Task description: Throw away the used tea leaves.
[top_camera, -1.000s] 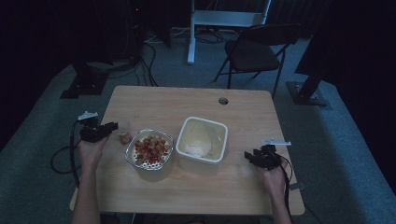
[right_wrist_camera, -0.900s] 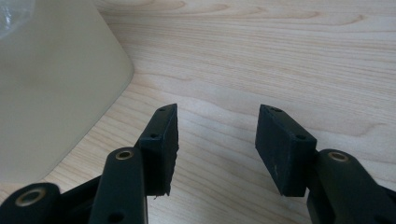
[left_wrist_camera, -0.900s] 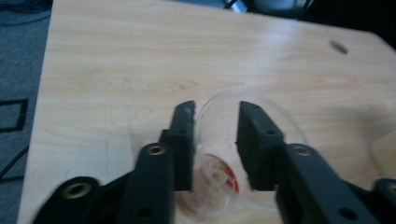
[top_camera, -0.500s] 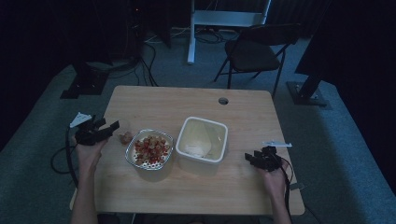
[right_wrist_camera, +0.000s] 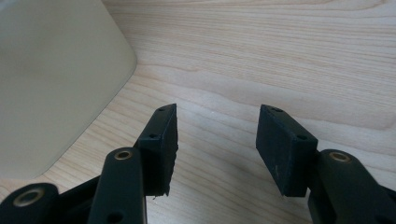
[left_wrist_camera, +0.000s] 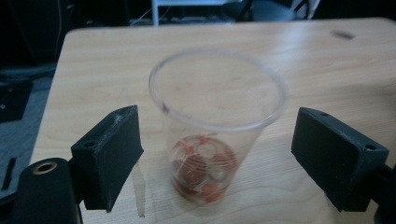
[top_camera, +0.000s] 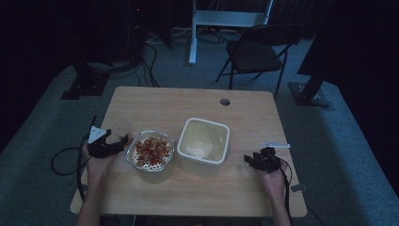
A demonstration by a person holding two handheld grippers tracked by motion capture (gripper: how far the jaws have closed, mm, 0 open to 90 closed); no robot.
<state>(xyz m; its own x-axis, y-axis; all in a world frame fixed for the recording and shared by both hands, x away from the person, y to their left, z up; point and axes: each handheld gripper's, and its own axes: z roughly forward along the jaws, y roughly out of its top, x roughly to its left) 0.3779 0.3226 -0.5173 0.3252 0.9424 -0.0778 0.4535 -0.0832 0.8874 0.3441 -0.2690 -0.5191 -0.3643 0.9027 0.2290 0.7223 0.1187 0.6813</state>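
Dim carpet and dark stands surround a light wooden desk (top_camera: 188, 108), and a folding chair (top_camera: 256, 52) stands behind it. At the left side of the desk, the left gripper (top_camera: 113, 145) is low over the wood. Its jaws have just been opening and now stand wide apart, with a clear plastic cup (left_wrist_camera: 217, 121) upright between them. The pads do not touch the cup; a gap shows on each side. At the bottom of the cup lie some red and pale pieces. In the high view the cup (top_camera: 121, 127) stands on the desk just beyond this gripper. Beside it, to the right, is a glass bowl (top_camera: 150, 150) full of the same red and pale pieces. Next comes a white square container (top_camera: 204, 140) with something pale inside. Near the right edge, the right gripper (top_camera: 256, 160) rests close to the desk surface. Its jaws are spread and hold nothing; bare wood shows between them, and the container's corner (right_wrist_camera: 56, 79) is near, to its left.
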